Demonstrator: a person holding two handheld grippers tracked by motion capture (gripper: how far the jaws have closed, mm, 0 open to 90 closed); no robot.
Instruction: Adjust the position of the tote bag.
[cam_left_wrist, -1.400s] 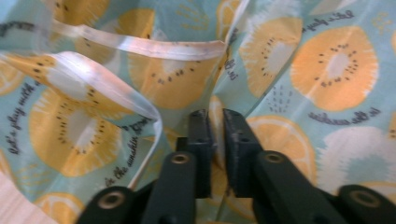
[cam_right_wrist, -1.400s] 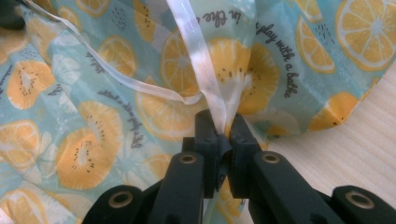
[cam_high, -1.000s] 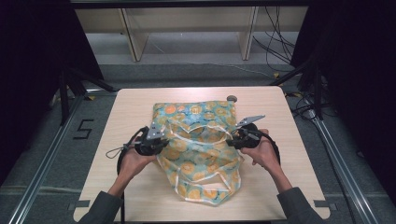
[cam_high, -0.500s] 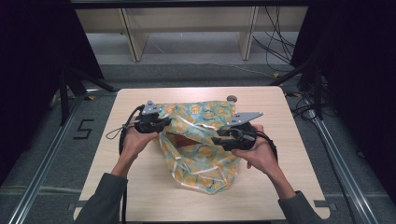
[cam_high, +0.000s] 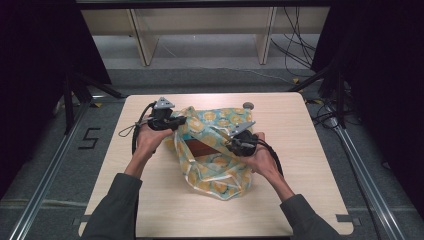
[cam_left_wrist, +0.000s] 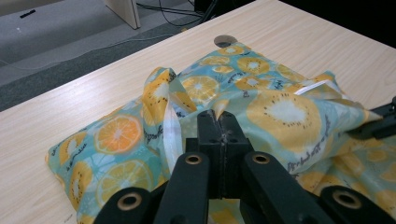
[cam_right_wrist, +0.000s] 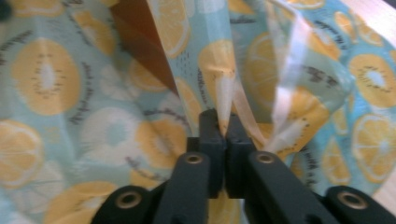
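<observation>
Two hand-held tools clamp one teal fabric bag printed with orange and kiwi slices (cam_high: 215, 160), which lies mid-counter (cam_high: 310, 200). Left tool (cam_high: 172, 121) pinches the bag's far-left rim; right tool (cam_high: 231, 145), its jaws just closed, grips the right rim. Between them the mouth gapes, showing a brown lining (cam_high: 200, 148).

Glossy fruit-print plastic bag (cam_high: 215, 150), matt pale wood-grain table (cam_high: 310, 165), matt black plastic tool (cam_left_wrist: 218, 122) jaws
</observation>
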